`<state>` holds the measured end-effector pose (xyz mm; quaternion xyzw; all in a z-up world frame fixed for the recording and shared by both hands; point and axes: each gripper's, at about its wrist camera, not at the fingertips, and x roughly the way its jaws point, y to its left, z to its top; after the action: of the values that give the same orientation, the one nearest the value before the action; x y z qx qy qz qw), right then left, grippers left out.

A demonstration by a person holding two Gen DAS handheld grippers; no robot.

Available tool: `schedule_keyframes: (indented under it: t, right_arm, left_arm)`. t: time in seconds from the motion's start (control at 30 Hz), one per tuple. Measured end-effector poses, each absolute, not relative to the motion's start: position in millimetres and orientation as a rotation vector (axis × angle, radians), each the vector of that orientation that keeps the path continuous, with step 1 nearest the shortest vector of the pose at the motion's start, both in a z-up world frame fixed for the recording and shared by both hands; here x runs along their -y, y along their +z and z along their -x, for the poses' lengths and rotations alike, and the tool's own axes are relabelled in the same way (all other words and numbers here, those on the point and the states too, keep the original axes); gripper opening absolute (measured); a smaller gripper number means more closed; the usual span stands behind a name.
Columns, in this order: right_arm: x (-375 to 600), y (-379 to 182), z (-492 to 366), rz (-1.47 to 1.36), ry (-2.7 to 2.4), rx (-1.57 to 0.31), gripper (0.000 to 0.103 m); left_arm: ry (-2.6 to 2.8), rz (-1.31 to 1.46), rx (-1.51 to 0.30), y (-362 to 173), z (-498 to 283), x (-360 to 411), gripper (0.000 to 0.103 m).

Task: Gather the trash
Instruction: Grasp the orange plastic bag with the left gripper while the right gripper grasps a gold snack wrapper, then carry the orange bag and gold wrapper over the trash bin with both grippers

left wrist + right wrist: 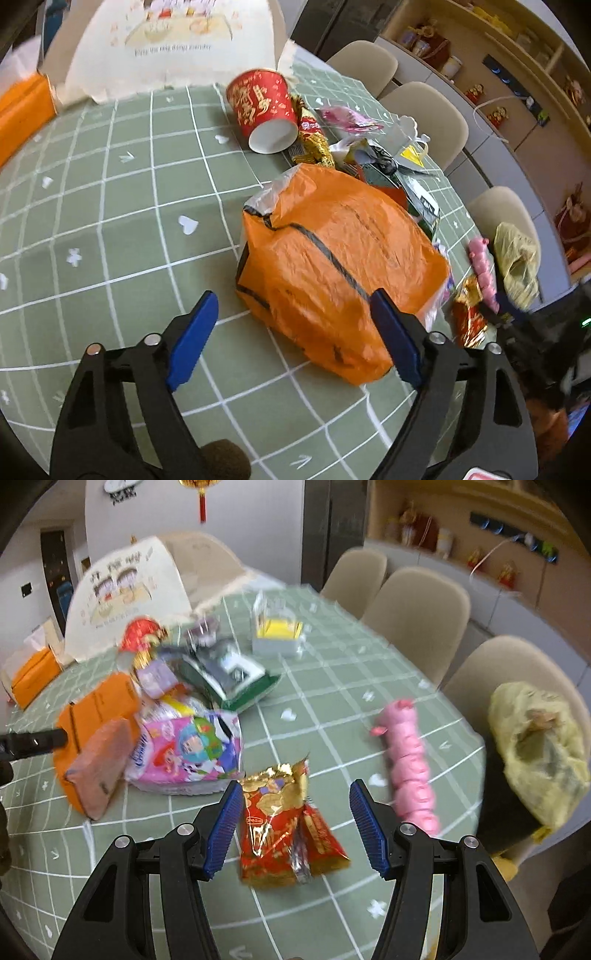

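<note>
Left wrist: red cup [264,107] bears gold characters.

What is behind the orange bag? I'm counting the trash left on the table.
Behind the orange bag lie a tipped red cup, a gold-red wrapper, a pink wrapper and a green packet. The bag hides whatever lies right against its far side.

The tablecloth [110,229] is sage green with a white grid and small white hearts. On it lie an orange plastic bag [332,280] with dark stripes, a red paper cup [264,107] with gold lettering, a red-and-gold snack wrapper [284,823] and a pink roll of bags [410,771]. Both grippers' pads [223,830] are blue on black arms.
</note>
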<state>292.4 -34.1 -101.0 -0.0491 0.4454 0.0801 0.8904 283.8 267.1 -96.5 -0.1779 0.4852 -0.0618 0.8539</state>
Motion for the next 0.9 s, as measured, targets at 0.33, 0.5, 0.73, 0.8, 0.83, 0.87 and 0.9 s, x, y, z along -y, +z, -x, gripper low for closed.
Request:
schedule_keyframes:
  t: [0.33,0.5,0.73,0.8,0.83,0.87,0.9]
  right_arm:
    - [37,-95,-254,0.014,0.198,-0.949,0.008]
    - [44,-74,-232,-0.052,0.168,-0.897,0.008]
    - [55,-39,-211,-0.045,0.157,-0.820,0.008]
    - [60,-31,-208,-0.038,0.148,-0.804,0.008]
    - [63,-26,-206,-0.030,0.139,-0.796,0.008]
    - [65,-24,-204,-0.027,0.135,-0.792,0.008]
    - [68,-20,-202,-0.025,0.126,-0.787,0.008]
  left_arm:
    - [-0.129,0.398,-1.065,-101,-320,-253,0.062]
    - [-0.140,0.394,-1.007,-82,-317,-247,0.015]
    - [-0.228,0.306,-0.871,-30,-300,-231,0.007]
    - [-0.251,0.283,-0.829,-14,-298,-224,0.006]
    - [-0.270,0.268,-0.800,-3,-296,-219,0.006]
    - [-0.287,0.255,-0.776,6,-296,-214,0.006]
    - [-0.305,0.240,-0.752,17,-296,-207,0.006]
